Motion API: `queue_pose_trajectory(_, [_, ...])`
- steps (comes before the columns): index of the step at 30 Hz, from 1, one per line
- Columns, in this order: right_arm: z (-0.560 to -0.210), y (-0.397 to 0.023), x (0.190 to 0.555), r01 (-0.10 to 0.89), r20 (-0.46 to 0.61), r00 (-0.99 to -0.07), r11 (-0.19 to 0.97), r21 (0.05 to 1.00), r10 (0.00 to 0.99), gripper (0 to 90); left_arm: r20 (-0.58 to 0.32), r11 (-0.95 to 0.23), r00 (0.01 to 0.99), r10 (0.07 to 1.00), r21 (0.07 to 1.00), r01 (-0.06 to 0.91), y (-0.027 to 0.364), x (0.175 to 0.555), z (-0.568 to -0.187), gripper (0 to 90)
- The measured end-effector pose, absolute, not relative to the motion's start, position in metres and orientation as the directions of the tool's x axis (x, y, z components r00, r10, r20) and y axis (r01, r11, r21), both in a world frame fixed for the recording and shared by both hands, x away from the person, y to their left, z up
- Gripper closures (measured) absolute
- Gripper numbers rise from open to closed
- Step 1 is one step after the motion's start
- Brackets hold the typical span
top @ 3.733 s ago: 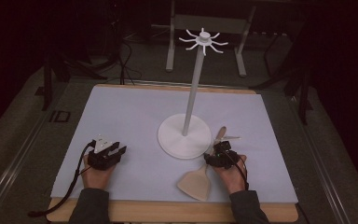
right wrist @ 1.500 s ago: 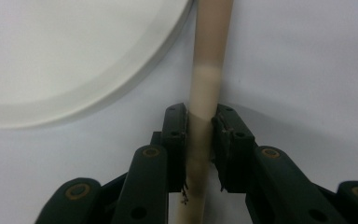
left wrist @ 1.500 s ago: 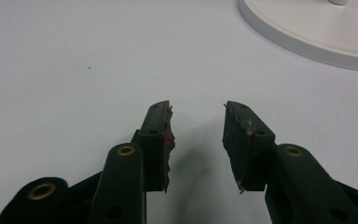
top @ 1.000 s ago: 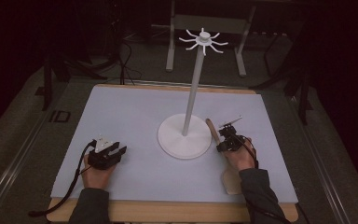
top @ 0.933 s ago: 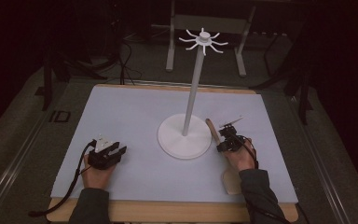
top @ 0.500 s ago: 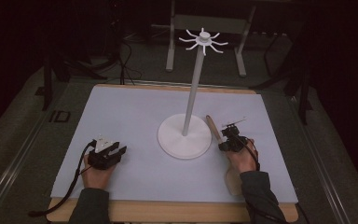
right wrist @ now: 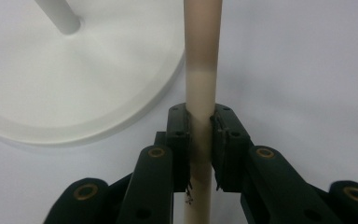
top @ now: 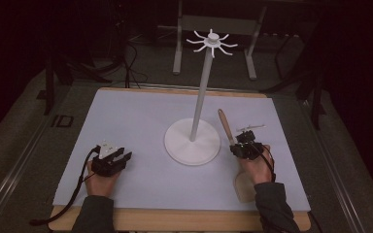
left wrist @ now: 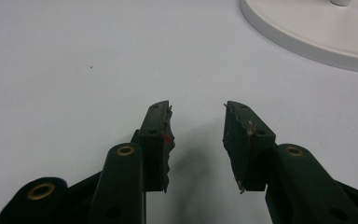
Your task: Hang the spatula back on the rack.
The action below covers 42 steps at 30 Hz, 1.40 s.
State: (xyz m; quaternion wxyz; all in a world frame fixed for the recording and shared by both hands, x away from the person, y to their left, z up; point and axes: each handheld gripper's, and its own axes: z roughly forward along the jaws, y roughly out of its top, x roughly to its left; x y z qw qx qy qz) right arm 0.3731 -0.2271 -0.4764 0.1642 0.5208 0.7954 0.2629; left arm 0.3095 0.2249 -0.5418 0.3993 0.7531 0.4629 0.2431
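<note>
Status: right gripper point(top: 243, 146) is clamped on the wooden spatula point(top: 226, 127) partway along its handle, jaws pressing both sides of the shaft. The spatula is off the mat point(top: 126, 121), handle end tilted up and away toward the stand point(top: 193, 141), blade point(top: 245, 187) low near the person's right forearm. It sits just right of the stand's round base, apart from it.

Left gripper point(top: 112, 158) rests on the mat, well left of the stand, jaws apart w/ nothing between them; idle.

Progress (judgement): pickup done, spatula in hand. Likely goal is hanging it on the hook crown point(top: 212, 41) at the pole top. Not yet done: the hooks are bare, and the spatula is low by the base. Left: lift, orient, hook on, let go.

View diffs:
- Right gripper view: shows the grip itself, pads point(right wrist: 179, 140) tight on the pale shaft point(right wrist: 200, 84), base rim behind it. Hooks and blade out of frame.
- High view: gives overall layout, hook crown, blade, both hands; jaw contact too small to read.
- Left gripper view: confirms the gap between the pads point(left wrist: 161, 140) is clear, plus an edge of the base point(left wrist: 307, 32).
</note>
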Motion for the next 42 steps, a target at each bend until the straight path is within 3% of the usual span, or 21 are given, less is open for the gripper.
queue_pose_trajectory(14, [-0.455,-0.231,0.363,0.678,0.002,-0.405,0.299,0.672,0.914,78.5,-0.005,-0.249,0.451,0.892,0.828,0.502,0.225,0.309,-0.542,60.6])
queue_pose_trajectory(42, [-0.429,-0.229,0.354,0.592,-0.015,-0.423,0.289,0.752,0.906,78.4,-0.043,-0.209,0.449,0.892,0.842,0.497,0.230,0.309,-0.542,58.3])
